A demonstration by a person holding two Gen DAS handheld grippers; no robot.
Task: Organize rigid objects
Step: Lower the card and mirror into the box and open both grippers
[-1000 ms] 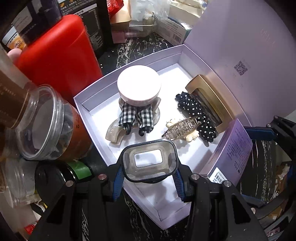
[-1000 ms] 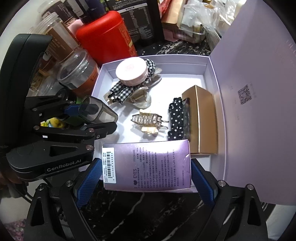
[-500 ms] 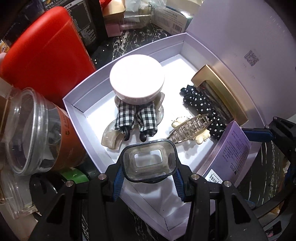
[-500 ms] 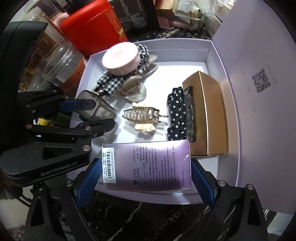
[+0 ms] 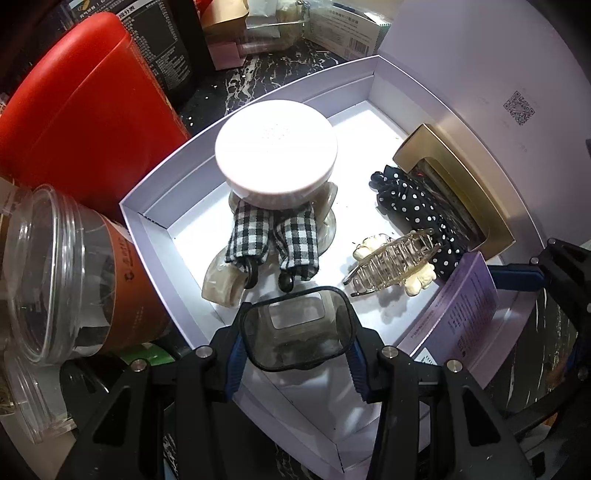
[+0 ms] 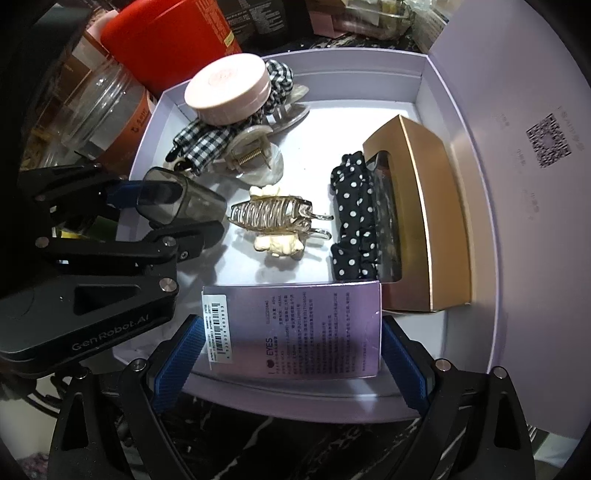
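Observation:
My left gripper [image 5: 297, 343] is shut on a smoky clear rectangular cap [image 5: 297, 330] and holds it over the near left part of an open lilac box [image 5: 162, 229]; the cap also shows in the right wrist view [image 6: 181, 201]. My right gripper [image 6: 291, 354] is shut on a purple printed carton [image 6: 295, 328], held over the lilac box's [image 6: 458, 206] near edge. Inside the box lie a pink round jar [image 6: 227, 88], a checked bow clip [image 6: 201, 138], a clear claw clip [image 6: 275, 216], a polka-dot scrunchie [image 6: 352, 221] and a gold box [image 6: 424, 221].
A red canister [image 5: 81, 110] and a clear plastic jar with an orange label [image 5: 74, 269] stand close to the box's left wall. The box's raised lid [image 6: 528, 184] walls off the right side. Cartons and packets [image 5: 332, 26] crowd the black marble top behind.
Both grippers have moved forward and lower over the box, each keeping its object. The box contents look larger and have not shifted.

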